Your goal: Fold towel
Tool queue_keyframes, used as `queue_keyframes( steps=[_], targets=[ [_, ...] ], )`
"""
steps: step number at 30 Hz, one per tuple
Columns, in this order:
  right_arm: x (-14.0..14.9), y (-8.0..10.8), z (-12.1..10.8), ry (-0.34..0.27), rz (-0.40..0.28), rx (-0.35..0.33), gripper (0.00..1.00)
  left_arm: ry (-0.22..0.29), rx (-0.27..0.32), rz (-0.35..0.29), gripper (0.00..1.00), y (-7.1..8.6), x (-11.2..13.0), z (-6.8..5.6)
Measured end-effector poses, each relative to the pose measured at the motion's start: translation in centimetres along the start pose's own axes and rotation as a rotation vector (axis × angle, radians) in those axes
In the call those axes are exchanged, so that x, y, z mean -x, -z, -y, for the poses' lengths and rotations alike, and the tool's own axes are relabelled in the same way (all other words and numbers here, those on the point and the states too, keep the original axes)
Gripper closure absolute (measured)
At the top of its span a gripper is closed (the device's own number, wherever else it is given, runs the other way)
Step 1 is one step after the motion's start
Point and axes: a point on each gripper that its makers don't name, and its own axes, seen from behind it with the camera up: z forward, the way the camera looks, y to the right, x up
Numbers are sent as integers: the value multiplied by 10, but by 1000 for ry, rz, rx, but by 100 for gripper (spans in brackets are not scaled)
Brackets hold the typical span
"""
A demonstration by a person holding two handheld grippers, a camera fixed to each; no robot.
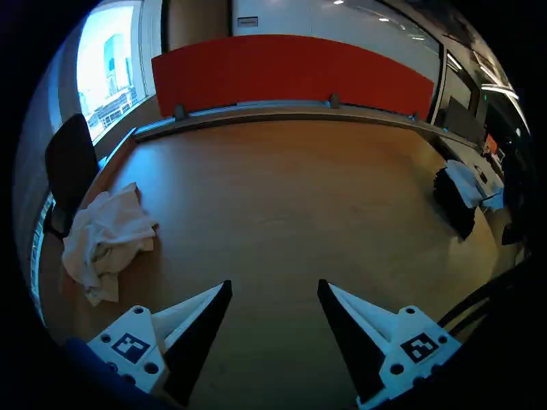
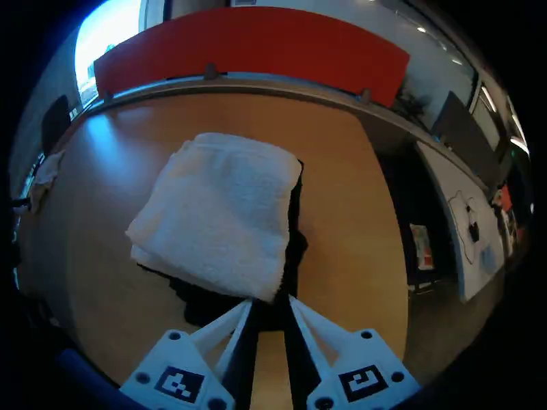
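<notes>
On the light wooden worktop (image 2: 349,205), right in front of the right gripper (image 2: 270,302), lies a white terry towel (image 2: 219,212) already folded into a thick, roughly square pad with its layers stacked and its edges fairly even. A dark patch (image 2: 205,304) shows under its near and right edges; whether that is shadow or something black beneath it cannot be told. The right gripper's fingers stand narrow, close together, with their tips at the towel's near corner. The corner sits right between the tips, but the right gripper view does not show whether both fingers press on it or merely flank it.

The left gripper (image 1: 273,283) hangs over a bare stretch of worktop, its fingers spread wide and holding nothing. Off to its left, near the worktop's edge and just beside a black chair (image 1: 68,171), lies a crumpled white cloth (image 1: 106,239), loose and unfolded. A long red divider panel (image 1: 294,68) runs along the far side of the worktop.

Judging by how things lie, the folding of this towel looks essentially done: no loose flap hangs out and the shape is compact. What may remain is a last tidy of the near corner or letting it go. If the crumpled cloth is another towel meant for folding, that one is untouched and all its work lies ahead.
</notes>
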Motion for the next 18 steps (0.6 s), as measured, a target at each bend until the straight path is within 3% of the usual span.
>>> queue_keyframes(
  steps=[3, 9, 14, 18],
  targets=[
    [1, 4, -2, 5, -3, 10, 65, 0, 1, -2, 7, 0, -1, 1],
    [4, 14, -1, 14, -6, 17, 63, -5, 6, -8, 7, -1, -3, 0],
    [3, 20, 0, 14, -19, 27, 26, -4, 12, -11, 7, -1, -4, -1],
    [1, 24, 3, 10, -31, 32, 23, -4, 14, -13, 7, -2, -5, -1]
  ],
)
